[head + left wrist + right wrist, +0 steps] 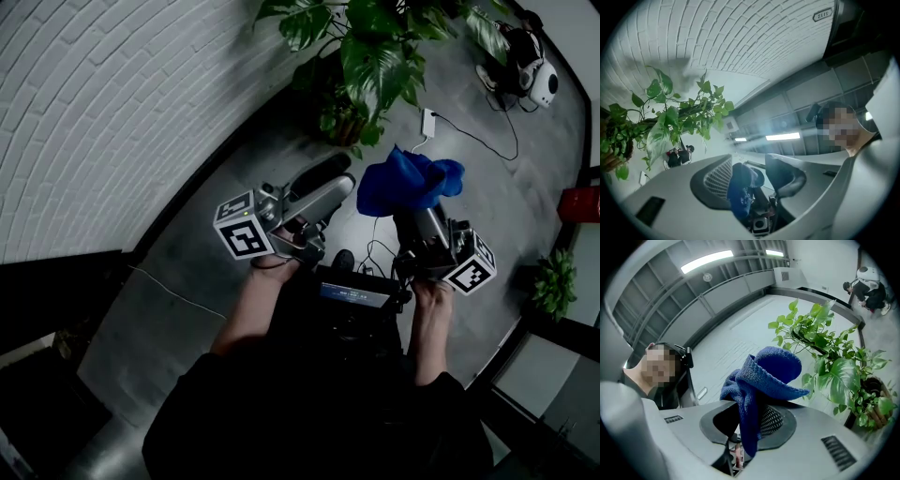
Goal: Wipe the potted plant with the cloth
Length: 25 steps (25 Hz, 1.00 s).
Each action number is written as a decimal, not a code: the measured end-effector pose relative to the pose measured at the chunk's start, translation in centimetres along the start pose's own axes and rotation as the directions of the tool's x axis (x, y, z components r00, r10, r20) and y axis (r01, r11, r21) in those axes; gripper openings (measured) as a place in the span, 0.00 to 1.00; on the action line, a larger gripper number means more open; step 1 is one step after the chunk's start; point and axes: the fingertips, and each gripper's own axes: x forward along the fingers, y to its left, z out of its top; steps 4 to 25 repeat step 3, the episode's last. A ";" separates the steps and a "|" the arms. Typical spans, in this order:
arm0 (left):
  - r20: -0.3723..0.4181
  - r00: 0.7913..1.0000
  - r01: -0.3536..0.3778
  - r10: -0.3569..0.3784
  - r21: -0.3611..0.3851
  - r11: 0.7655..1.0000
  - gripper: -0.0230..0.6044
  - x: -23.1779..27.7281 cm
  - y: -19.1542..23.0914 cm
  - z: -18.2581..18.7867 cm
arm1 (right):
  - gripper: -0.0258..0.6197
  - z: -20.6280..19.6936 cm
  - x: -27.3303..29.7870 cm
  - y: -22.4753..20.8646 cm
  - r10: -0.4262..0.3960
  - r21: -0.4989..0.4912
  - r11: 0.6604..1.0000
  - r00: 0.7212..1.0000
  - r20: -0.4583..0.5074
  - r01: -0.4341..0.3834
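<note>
The potted plant (370, 56) with broad green leaves stands on the grey floor ahead of me; its leaves show at the left of the left gripper view (670, 122) and at the right of the right gripper view (834, 366). A blue cloth (408, 183) bunches up out of my right gripper (412, 211), whose jaws are shut on it (764, 376). My left gripper (345, 178) is beside it, just left of the cloth, jaws apart with nothing gripped (757, 180). Through their gap the cloth (739, 187) shows beyond. Both grippers are short of the leaves.
A white brick wall (94, 112) runs along the left. A white power strip (428, 122) with a cable lies on the floor by the pot. A person (525, 70) crouches at the far right. A small green plant (555, 281) and a red object (581, 202) are at the right edge.
</note>
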 end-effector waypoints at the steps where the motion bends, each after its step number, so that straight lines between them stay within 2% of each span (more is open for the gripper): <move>1: 0.002 1.000 -0.002 0.002 0.001 1.000 0.40 0.1 0.0 -0.1 | 0.20 0.0 -0.1 0.0 0.004 0.003 1.000 1.000 -0.001 -0.004; 25: 0.008 1.000 -0.007 0.007 0.003 1.000 0.40 0.2 0.0 -0.4 | 0.20 0.0 -0.2 0.1 0.019 0.019 1.000 1.000 -0.001 -0.019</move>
